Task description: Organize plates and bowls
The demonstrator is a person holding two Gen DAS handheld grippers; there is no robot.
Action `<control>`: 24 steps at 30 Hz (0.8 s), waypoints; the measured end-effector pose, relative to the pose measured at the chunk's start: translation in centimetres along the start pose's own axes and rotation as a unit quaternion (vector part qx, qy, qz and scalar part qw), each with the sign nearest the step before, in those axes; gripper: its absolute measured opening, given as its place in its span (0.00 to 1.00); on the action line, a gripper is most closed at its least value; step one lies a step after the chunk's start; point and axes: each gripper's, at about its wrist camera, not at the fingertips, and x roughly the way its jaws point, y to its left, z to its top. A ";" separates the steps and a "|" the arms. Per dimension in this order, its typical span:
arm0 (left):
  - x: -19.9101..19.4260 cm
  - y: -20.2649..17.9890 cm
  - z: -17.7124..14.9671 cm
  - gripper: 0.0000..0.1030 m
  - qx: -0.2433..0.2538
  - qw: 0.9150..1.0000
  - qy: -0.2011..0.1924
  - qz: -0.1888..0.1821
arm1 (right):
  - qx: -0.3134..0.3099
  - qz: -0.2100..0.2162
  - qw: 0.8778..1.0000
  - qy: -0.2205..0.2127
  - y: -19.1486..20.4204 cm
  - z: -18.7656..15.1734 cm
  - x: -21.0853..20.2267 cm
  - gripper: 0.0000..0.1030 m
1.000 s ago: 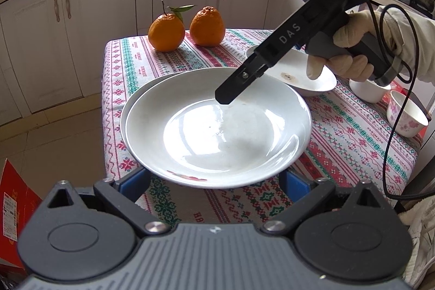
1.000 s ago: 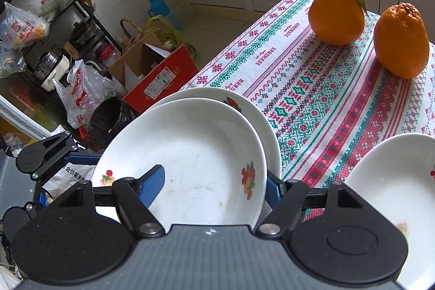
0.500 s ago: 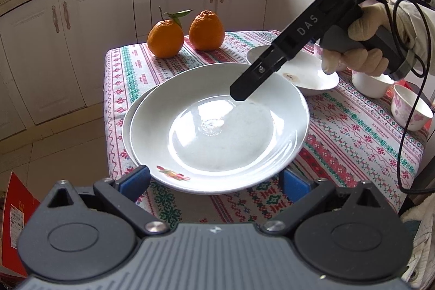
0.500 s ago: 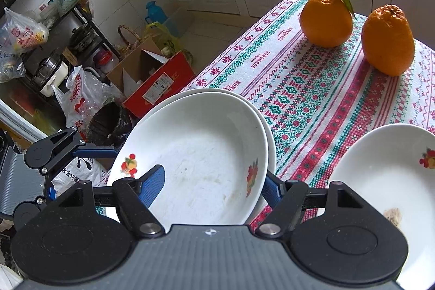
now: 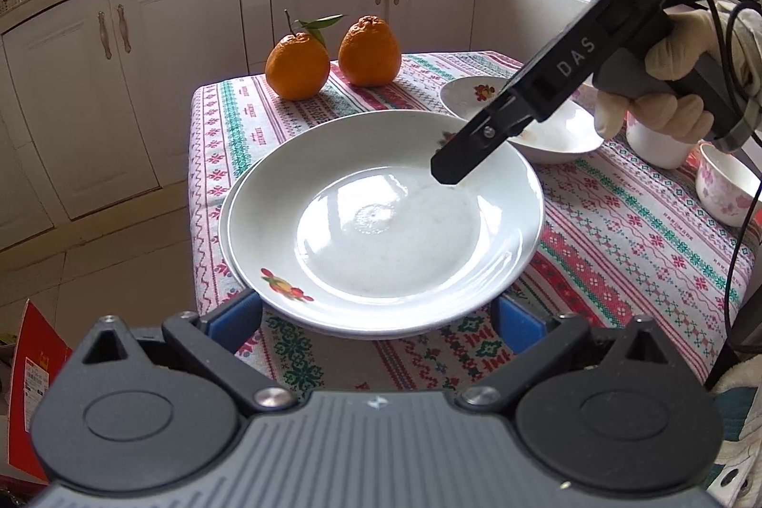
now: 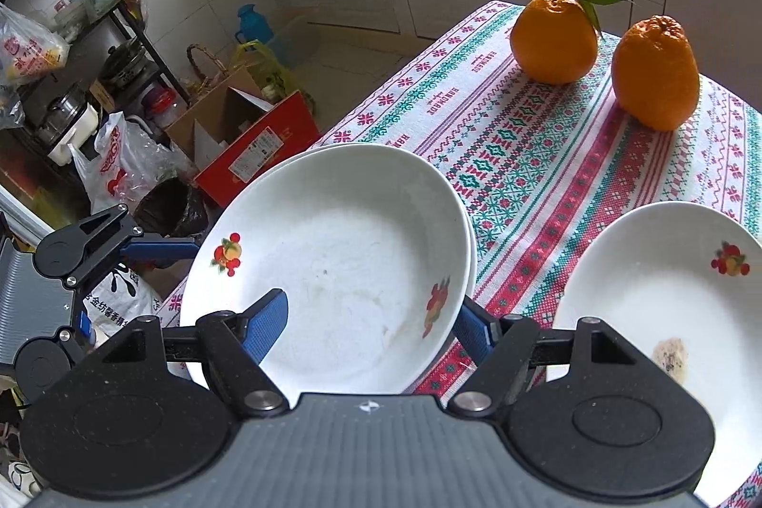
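A white plate with fruit prints rests stacked on a second white plate near the table's left edge; the stack also shows in the right wrist view. My left gripper is open, its blue fingers just short of the stack's near rim. My right gripper is open, one finger over the top plate's inside and the other outside its rim. A third white plate with a brown smear lies to the right.
Two oranges sit at the table's far end. A white cup and a flowered bowl stand at the right. The patterned tablecloth covers the table. A red box and bags lie on the floor left.
The top plate has settled flat onto the lower plate. My right gripper has lifted and pulled back toward the plate's right rim. My left gripper has backed off slightly.
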 end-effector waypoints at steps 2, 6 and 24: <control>0.0 0.1 0.0 0.99 -0.001 1.000 -0.001 0.000 | 0.002 -0.004 1.000 0.000 -0.1 -0.2 -0.1 0.77; 0.0 0.1 0.0 0.99 -0.003 1.000 0.000 0.002 | 0.000 -0.007 1.000 -0.005 -0.1 -0.8 -0.6 0.78; -2.9 -2.9 0.4 0.99 0.004 0.999 -0.035 0.019 | -0.004 -0.165 0.980 -0.112 2.7 -8.4 -6.8 1.00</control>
